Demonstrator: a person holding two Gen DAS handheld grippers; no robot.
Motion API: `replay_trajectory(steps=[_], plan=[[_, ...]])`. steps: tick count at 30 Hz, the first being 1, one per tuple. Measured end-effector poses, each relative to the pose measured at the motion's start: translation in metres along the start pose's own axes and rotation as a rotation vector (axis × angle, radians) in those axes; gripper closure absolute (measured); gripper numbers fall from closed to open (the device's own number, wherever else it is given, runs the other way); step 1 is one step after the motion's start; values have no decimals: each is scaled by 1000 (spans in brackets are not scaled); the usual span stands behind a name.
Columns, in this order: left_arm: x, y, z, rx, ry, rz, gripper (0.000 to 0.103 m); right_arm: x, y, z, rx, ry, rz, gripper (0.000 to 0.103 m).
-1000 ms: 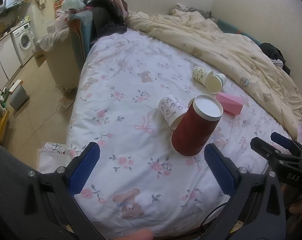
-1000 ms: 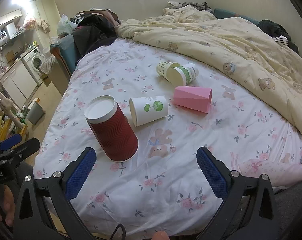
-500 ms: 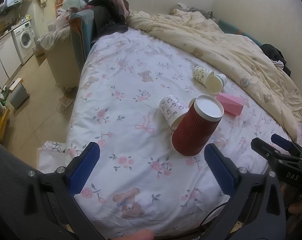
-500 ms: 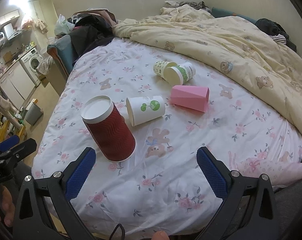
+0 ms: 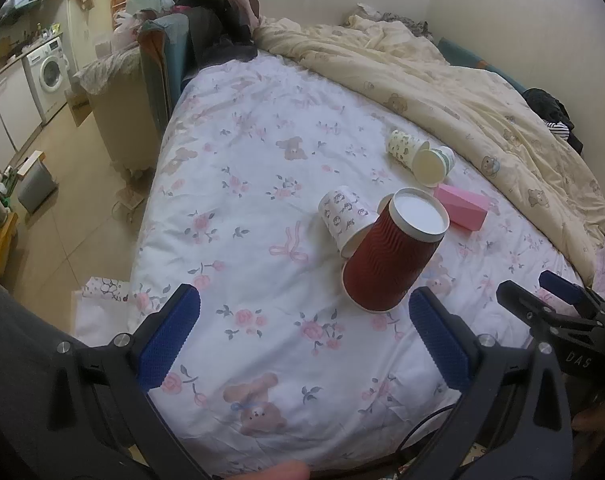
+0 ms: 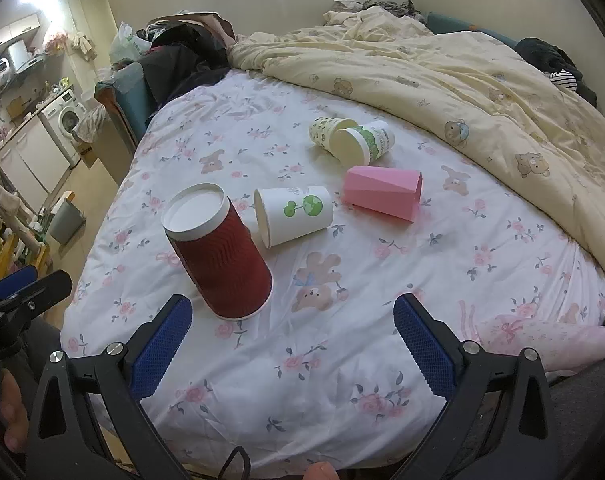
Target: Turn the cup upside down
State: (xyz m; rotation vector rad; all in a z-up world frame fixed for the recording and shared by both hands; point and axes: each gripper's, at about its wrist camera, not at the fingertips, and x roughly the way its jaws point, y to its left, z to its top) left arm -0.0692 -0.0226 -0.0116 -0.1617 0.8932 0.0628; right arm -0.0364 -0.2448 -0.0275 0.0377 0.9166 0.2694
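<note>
Red ribbed cup (image 6: 218, 256) stands mouth-down, base up, tilting on the soft floral bedsheet (image 6: 342, 360), near the front edge. Judged flipped already; next candidate is the white cup (image 6: 294, 214) lying beside it: grip mid-wall lightly, rotate, seat flat. Left gripper (image 5: 310, 344) and right gripper (image 6: 292, 346) wide open, empty. Cups: five; four on their sides.

Home bedrm: bed (image 6: 442, 280), washer (image 5: 50, 74)
</note>
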Motion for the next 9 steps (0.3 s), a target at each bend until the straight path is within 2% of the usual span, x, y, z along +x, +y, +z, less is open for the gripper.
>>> replay_trajectory(steps=[9], plan=[[2, -4, -5, -14, 16, -4, 0, 2, 3, -1, -7, 9, 7, 0]])
